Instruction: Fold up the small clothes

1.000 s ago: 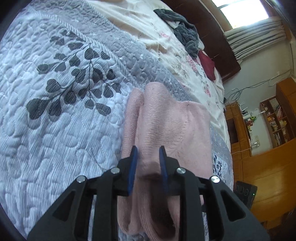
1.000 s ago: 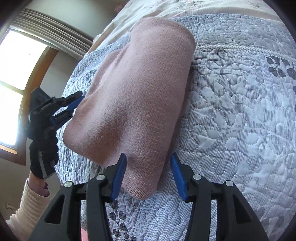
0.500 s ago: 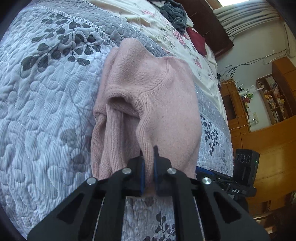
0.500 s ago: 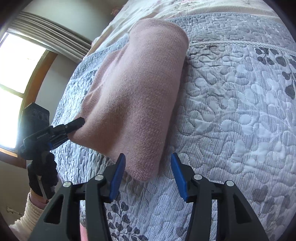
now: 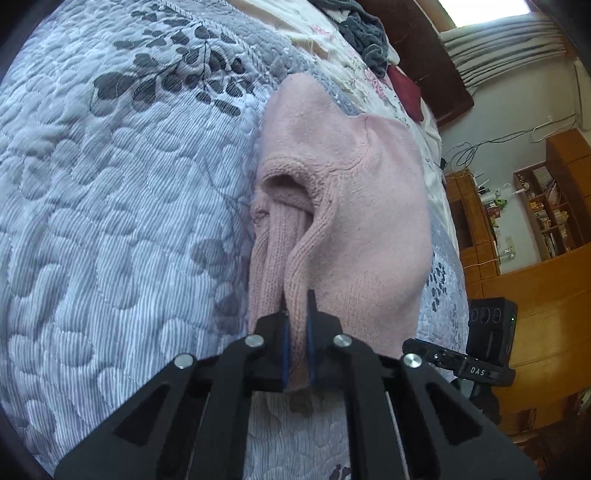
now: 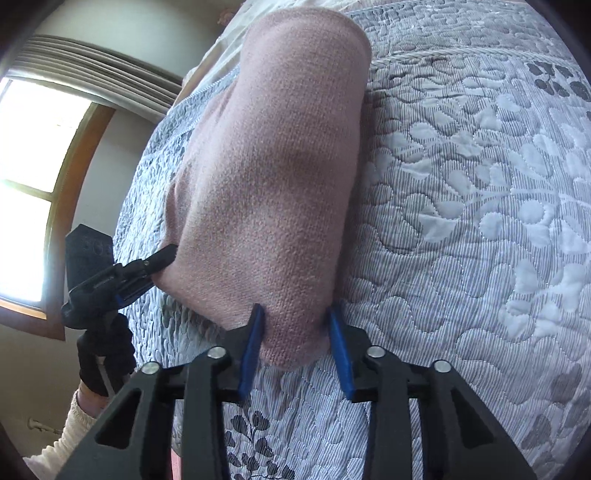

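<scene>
A pink knitted sweater (image 5: 369, 192) lies bunched on a grey quilted bedspread (image 5: 110, 206). My left gripper (image 5: 295, 295) is shut on a ribbed fold of its near edge and holds that edge a little off the quilt. From the right wrist view the sweater (image 6: 273, 155) shows its smooth side, with the left gripper (image 6: 168, 254) pinching its left edge. My right gripper (image 6: 294, 308) is open, one blue finger on either side of the sweater's near corner. The right gripper's tip (image 5: 424, 349) also shows low on the right in the left wrist view.
The quilt (image 6: 461, 221) spreads wide to the right of the sweater. Grey clothes (image 5: 364, 35) and a dark red cushion (image 5: 406, 92) lie near the wooden headboard (image 5: 424, 48). Wooden shelves (image 5: 546, 206) stand beyond the bed. A gloved hand (image 6: 103, 354) holds the left gripper by a window (image 6: 33, 166).
My left gripper shut on the sweater's ribbed edge and pulled it back. My right gripper moved forward so the corner sits between its fingers, which have narrowed a little.
</scene>
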The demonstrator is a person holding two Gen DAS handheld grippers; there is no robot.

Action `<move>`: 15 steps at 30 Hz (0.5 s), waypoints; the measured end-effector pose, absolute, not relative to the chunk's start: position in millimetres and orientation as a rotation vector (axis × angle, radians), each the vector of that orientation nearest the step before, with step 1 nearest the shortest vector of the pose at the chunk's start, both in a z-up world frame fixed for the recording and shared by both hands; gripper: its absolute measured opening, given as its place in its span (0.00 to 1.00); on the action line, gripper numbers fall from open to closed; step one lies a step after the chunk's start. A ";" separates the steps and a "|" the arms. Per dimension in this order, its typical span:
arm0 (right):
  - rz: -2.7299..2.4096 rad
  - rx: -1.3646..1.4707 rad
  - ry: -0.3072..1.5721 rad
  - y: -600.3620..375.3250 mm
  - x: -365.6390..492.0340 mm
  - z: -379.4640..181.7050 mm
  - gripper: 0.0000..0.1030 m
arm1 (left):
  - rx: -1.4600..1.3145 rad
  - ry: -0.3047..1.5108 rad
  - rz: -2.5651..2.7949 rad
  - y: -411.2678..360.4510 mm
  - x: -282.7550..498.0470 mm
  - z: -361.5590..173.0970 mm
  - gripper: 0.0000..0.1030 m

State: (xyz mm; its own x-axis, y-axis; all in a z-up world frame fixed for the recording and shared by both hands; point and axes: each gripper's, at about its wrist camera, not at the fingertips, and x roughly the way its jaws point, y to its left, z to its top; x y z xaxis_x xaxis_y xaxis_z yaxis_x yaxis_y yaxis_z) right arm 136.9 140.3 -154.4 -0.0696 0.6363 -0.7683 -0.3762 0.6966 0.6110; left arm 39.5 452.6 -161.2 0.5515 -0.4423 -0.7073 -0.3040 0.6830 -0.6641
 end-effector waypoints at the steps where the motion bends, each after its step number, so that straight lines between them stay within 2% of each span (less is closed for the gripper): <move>1: 0.837 0.224 1.410 139.6 136.1 -155.8 0.30 | -0.852 1.018 -0.094 451.6 40.9 -164.9 0.06; 7: 0.825 0.196 1.421 138.2 134.3 -163.7 0.28 | -0.792 1.022 -0.089 445.6 43.8 -169.0 0.07; 10: 0.819 0.212 1.435 141.0 137.8 -164.0 0.33 | -0.781 1.037 -0.084 445.5 47.1 -164.8 0.10; 11: 0.821 0.210 1.435 140.9 139.4 -161.9 0.37 | -0.773 1.040 -0.086 444.7 48.8 -160.5 0.14; 13: 0.832 0.205 1.413 134.7 143.0 -153.5 0.41 | -0.765 1.045 -0.097 444.6 53.6 -149.0 0.28; 14: 0.843 0.211 1.396 132.6 145.0 -147.4 0.41 | -0.767 1.042 -0.094 446.4 54.3 -143.5 0.45; 15: 0.850 0.218 1.384 128.6 146.6 -143.1 0.45 | -0.767 1.030 -0.081 449.8 56.4 -137.0 0.57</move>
